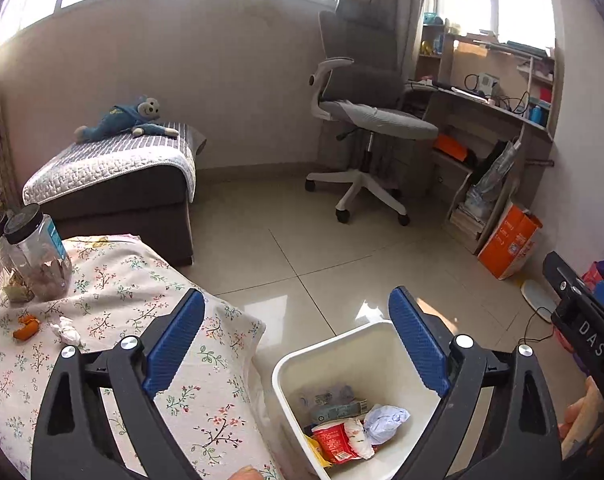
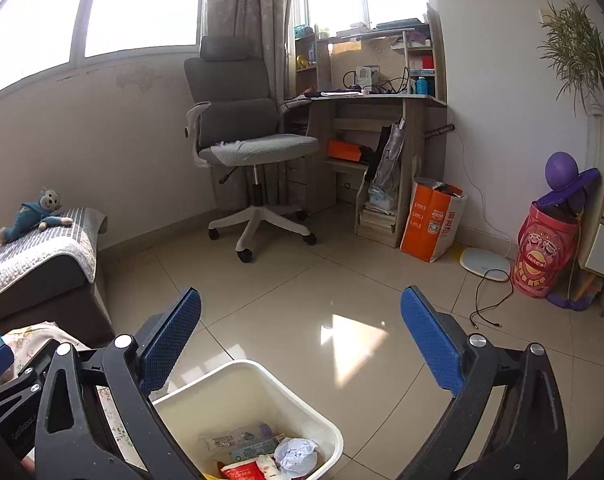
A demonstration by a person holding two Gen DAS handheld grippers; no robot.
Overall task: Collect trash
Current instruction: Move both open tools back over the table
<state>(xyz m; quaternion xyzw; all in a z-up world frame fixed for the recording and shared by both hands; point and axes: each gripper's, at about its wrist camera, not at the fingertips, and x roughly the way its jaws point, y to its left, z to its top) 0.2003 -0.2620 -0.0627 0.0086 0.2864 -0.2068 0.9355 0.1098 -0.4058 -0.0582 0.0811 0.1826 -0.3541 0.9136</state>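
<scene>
- White plastic bin (image 1: 365,364) stands on tiled floor (image 1: 302,248), just beside floral-cloth table (image 1: 150,292); holds red packet (image 1: 333,442), crumpled pale paper (image 1: 385,422), other wrappers
- left gripper (image 1: 298,344): jaws spread wide, nothing between, above bin and table edge
- right gripper (image 2: 302,340): jaws apart, empty, over bin
- On table: orange peel (image 1: 26,326), crumpled tissue (image 1: 66,330), both near two jars (image 1: 38,252)
</scene>
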